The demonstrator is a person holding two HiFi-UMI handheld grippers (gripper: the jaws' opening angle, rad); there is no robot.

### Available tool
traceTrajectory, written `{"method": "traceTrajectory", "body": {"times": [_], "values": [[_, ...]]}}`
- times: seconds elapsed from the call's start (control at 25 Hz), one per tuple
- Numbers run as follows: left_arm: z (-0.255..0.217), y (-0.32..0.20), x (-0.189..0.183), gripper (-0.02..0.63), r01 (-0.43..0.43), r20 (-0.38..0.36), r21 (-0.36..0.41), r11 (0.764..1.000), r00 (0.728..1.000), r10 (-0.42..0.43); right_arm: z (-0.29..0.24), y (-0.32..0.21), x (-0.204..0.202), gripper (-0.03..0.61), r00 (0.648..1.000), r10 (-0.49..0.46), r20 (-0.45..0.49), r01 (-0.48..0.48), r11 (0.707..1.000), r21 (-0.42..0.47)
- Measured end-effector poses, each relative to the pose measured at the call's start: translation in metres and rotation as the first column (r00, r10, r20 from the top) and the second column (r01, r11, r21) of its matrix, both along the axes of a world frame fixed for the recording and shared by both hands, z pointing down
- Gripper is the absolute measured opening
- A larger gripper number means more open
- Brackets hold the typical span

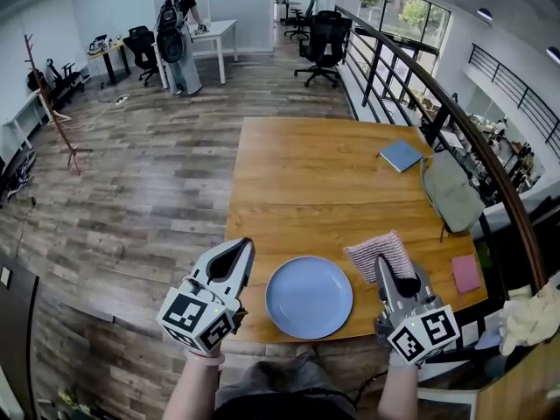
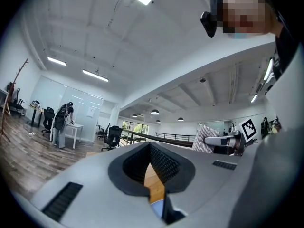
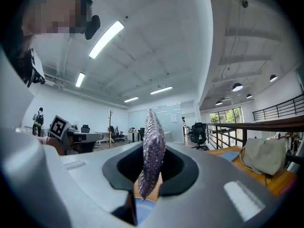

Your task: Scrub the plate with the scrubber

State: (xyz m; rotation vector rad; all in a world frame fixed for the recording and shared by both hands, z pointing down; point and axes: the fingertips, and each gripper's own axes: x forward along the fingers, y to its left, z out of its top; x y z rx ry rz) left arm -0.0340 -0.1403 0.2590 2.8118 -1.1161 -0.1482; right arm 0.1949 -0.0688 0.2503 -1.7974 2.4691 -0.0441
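**A:** Where is the plate lying right now?

**B:** The blue plate [image 1: 309,297] is lying flat on the wooden table [image 1: 306,173], close to the near edge and between the two grippers. Nothing is touching it.

**A:** What are the jaws doing?

**B:** The right gripper [image 1: 386,269] is pinching the scrubber [image 1: 376,250] by one edge. Most of the pad is sticking out past the tips, just right of the plate and not over it yet. The left gripper [image 1: 234,254] is hanging beside the plate's left rim with its jaws closed together on nothing.

**A:** What are you worrying about?

**B:** Two things, both guesses. Nobody is steadying the plate, so a hard stroke toward the person is likely to send it sliding off the near edge. The hold on the scrubber is also shallow, so pressing down may fold the pad or drag it out of the jaws, and then bare jaw tips would be scraping the plate.
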Motion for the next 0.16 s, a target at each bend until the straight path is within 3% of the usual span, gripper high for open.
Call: {"method": "traceTrajectory", "body": {"times": [0.16], "values": [[0.0033, -0.0111, 0.0031, -0.003, 0.006, -0.025, 0.002, 1.0, 1.0, -0.006, 0.005, -0.0098, 0.003, 0.07, 1.0, 0.001, -0.006, -0.001, 1.0, 0.01]]}}
